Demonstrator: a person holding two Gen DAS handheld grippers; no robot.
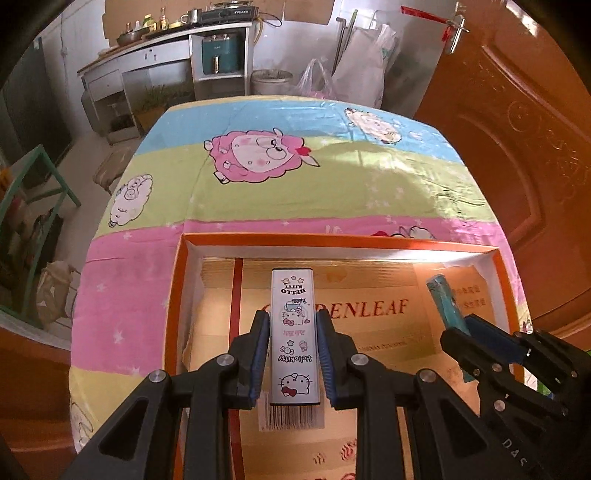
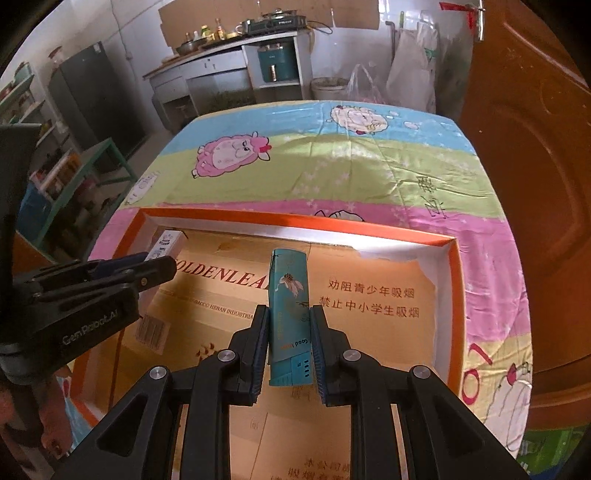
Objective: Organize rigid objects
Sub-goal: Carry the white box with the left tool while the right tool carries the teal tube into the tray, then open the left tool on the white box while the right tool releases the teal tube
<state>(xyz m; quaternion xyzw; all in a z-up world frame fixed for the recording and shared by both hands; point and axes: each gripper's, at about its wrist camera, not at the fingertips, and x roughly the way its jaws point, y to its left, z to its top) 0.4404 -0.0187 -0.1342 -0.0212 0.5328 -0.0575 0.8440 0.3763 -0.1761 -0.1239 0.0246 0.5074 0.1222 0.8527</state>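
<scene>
While both hover over the box (image 1: 369,242), left tool (image 1: 292,347) clamps white lighter (image 1: 292,332), right tool (image 2: 289,343) teal lighter (image 2: 290,314).

White cartoon-printed lighter (image 1: 293,334) — teal lighter (image 2: 290,314)

Kitchen room: white walls; brown wooden door (image 1: 517,147) at right; grey counter (image 1: 147,55) at the back carrying a stove (image 1: 225,13), bottles and pans; dark fridge (image 2: 96,96) at left; green-framed shelf (image 2: 92,162); daylight falling across a cartoon-print tablecloth (image 1: 314,177).

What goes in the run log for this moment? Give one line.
left gripper: shut on white lighter | right gripper: shut on teal lighter | both over orange box
</scene>
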